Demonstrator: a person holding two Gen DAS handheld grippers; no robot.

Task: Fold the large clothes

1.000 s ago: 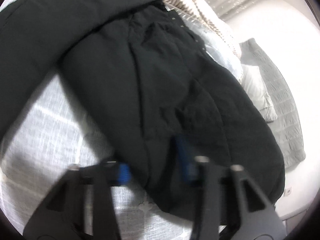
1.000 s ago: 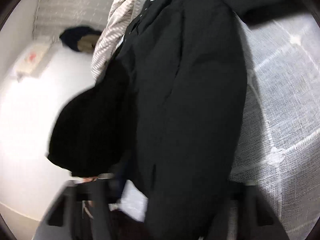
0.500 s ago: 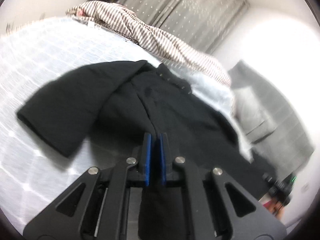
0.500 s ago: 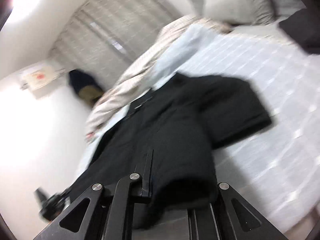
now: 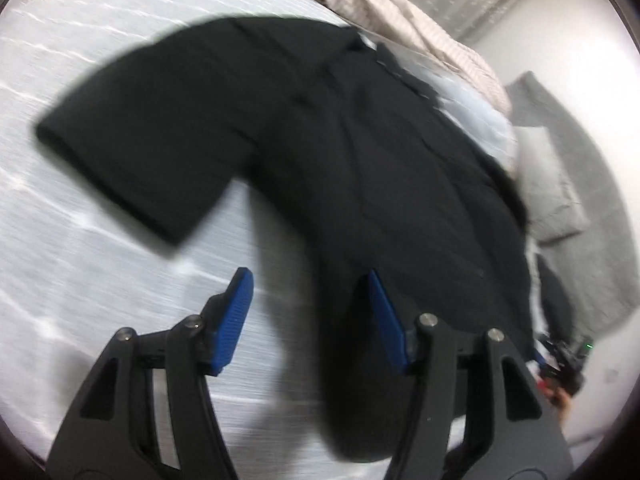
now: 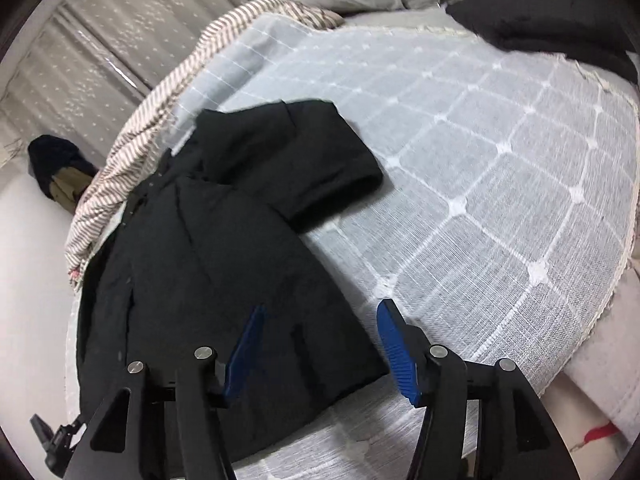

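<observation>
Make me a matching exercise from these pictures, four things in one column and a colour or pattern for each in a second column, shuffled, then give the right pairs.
Things:
1. jacket
2. gripper pads
3. blanket bunched at the bed's far edge
4. bedspread

Colours:
A. blue
B. brown and white stripes
C. black
D. pale grey with a white grid

Pairs: 1-C, 2-A, 3-B, 4-D

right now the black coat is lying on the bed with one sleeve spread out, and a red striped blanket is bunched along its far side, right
Not quite: the striped blanket is beige and white, not red, as the right wrist view shows. The rest holds: the black coat lies on the bed with one sleeve spread out.
</observation>
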